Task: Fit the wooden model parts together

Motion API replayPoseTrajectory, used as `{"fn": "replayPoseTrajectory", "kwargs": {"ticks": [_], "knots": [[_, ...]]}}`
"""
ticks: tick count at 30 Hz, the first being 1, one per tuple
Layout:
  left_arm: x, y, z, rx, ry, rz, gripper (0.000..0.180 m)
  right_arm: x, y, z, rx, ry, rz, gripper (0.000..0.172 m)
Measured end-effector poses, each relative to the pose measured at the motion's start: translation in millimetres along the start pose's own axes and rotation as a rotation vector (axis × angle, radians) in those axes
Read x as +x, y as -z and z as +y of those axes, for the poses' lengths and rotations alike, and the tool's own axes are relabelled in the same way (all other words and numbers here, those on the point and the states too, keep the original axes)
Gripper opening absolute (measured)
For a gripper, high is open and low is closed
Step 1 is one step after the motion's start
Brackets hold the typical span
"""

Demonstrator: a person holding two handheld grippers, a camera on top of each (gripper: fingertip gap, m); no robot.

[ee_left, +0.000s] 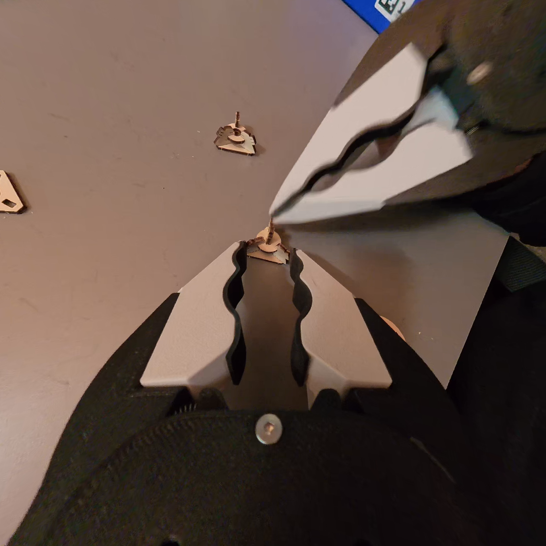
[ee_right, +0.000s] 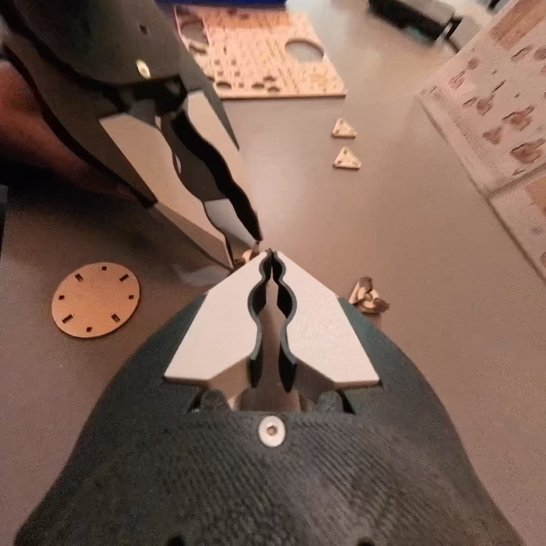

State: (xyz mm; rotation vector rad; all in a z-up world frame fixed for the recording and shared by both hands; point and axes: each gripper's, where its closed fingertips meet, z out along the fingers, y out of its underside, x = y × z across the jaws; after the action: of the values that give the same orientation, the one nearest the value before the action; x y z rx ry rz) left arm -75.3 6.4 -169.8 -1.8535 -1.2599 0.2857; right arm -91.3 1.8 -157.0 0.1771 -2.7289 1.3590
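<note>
A small wooden assembly [ee_left: 266, 253], a triangular base with a round disc and an upright peg [ee_left: 270, 235], sits on the brown-grey table [ee_left: 118, 74]. My left gripper [ee_left: 268, 248] straddles the base, and its two pads press on the base's sides. My right gripper [ee_left: 273, 213] comes in from the upper right, its tips closed on the top of the peg. In the right wrist view my right gripper [ee_right: 270, 253] is shut with a tiny brown nub at its tips. There the left gripper [ee_right: 245, 251] reaches down onto the assembly [ee_right: 248, 254], which is mostly hidden.
A second, similar assembly [ee_left: 236, 139] stands farther off and also shows in the right wrist view [ee_right: 367, 297]. A flat triangular piece [ee_left: 9, 193] lies at the left edge. The right wrist view shows a slotted wooden disc [ee_right: 95, 299], two triangles [ee_right: 344, 129] [ee_right: 347, 159], a cut-out sheet [ee_right: 266, 53] and a printed paper [ee_right: 487, 103]. Both grippers' tips are close together, under 4 cm apart.
</note>
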Motion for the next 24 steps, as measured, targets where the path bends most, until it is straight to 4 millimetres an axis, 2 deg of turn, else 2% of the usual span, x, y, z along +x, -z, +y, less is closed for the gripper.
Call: {"fn": "replayPoseTrajectory", "kwargs": {"ticks": [1,3,5,7,10,11,16,20,24], "knots": [[-2,0,0,0.004,0.003,-0.01,0.029,-2,-4,7,-0.031,-0.007,-0.016,0.0],[-1,0,0,0.003,0.008,-0.005,0.029,2,0,3,-0.018,-0.029,-0.011,0.0],[-1,0,0,0.003,0.006,-0.006,0.029,8,8,-9,0.048,-0.031,0.02,0.0],[-1,0,0,0.003,0.006,-0.007,0.029,6,11,-16,0.09,-0.036,0.01,0.0],[-2,0,0,0.004,0.011,-0.008,0.03,-4,-4,4,-0.02,-0.013,-0.027,0.0],[-2,0,0,0.002,0.011,-0.006,0.03,-2,-3,3,-0.016,-0.018,-0.024,0.0],[-2,0,0,0.004,0.001,-0.015,0.029,20,22,-24,0.15,-0.056,0.045,0.0],[-3,4,-4,0.039,0.01,-0.01,0.028,27,20,-19,0.18,-0.111,0.008,0.0],[-4,24,-21,0.209,0.111,0.097,0.028,35,23,-19,0.218,-0.122,0.022,0.0]]}}
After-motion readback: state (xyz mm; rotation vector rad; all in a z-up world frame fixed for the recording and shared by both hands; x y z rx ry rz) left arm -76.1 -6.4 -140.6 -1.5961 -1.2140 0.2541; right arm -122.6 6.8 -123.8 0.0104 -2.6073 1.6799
